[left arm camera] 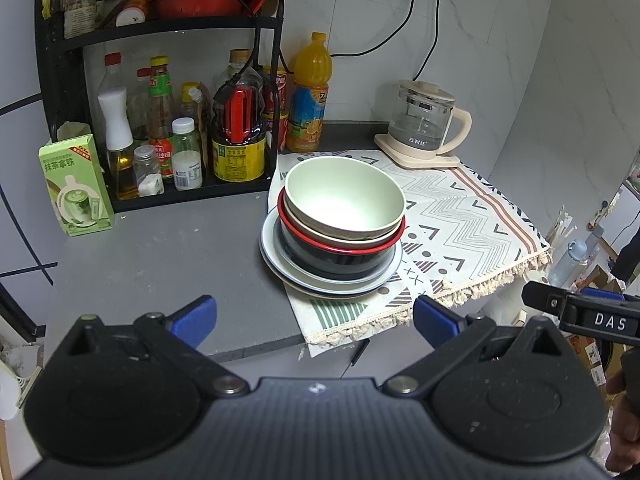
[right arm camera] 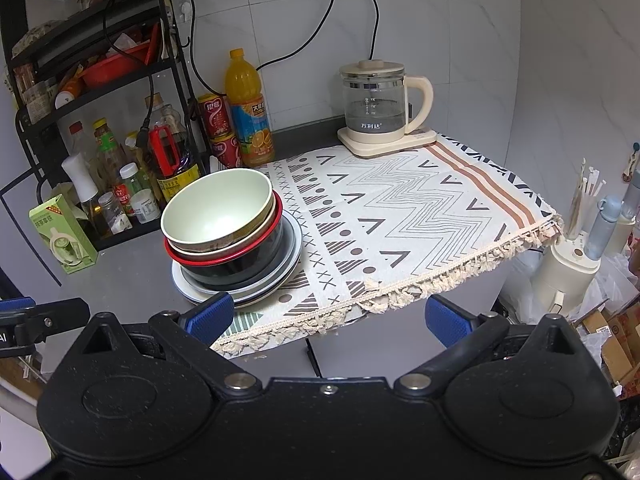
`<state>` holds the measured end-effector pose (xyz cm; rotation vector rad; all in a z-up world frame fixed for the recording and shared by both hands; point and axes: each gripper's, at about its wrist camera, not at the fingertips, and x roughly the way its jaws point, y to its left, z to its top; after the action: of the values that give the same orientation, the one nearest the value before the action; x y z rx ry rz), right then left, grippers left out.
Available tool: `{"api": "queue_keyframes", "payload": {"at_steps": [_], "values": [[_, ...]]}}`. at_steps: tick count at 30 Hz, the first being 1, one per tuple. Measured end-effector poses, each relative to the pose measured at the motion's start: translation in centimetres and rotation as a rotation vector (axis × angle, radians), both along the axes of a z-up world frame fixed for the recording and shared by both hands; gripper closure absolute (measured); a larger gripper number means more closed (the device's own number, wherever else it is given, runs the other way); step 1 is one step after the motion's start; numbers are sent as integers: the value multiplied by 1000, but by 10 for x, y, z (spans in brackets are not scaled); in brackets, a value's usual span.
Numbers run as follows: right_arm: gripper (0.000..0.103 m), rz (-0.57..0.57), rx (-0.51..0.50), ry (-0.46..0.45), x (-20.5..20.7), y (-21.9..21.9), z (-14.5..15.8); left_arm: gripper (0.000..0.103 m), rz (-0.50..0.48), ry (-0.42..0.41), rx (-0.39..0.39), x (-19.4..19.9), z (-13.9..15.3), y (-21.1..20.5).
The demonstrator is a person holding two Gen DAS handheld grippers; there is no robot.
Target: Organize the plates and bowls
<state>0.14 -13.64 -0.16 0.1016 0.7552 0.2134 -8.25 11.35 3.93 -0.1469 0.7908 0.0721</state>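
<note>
While both grippers hung back from the counter's front edge, the dishes sat in a single stack: a pale green bowl [left arm camera: 344, 196] nested on top, a cream bowl [left arm camera: 308, 226] under it, then a red-rimmed black bowl [left arm camera: 340, 258], all resting on a pile of shallow pale blue and white plates [left arm camera: 276, 256]. The stack stood at the left edge of a cream patterned cloth with a fringed hem [left arm camera: 460, 224], partly overlapping the bare grey countertop [left arm camera: 160, 256]. From the right wrist view the green bowl [right arm camera: 216, 210] tilted a little toward the camera.

The left gripper [left arm camera: 314, 322] had its blue-padded fingers [left arm camera: 196, 318] spread wide, holding nothing, short of the stack and not touching it. The right gripper [right arm camera: 330, 318] was likewise spread and held nothing, one blue pad [right arm camera: 212, 316] lying in front of the plate rim in that view; whether it touched could not be told.

Behind the stack, on the far end of the cloth, stood a glass electric kettle with a cream handle and base [left arm camera: 428, 124]. Left of the cloth, a black metal rack [left arm camera: 64, 80] held sauce and oil bottles, with a tall orange juice bottle [left arm camera: 310, 92] beside it and a green matcha latte box [left arm camera: 76, 186] on the counter in front.
</note>
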Motion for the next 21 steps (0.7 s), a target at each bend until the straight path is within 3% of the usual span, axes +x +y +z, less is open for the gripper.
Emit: {"api": "queue_keyframes", "payload": {"at_steps": [21], "values": [[0,-6,-2,10,3,-1,-4,0,-19,3,-7,1,-6,-1]]}}
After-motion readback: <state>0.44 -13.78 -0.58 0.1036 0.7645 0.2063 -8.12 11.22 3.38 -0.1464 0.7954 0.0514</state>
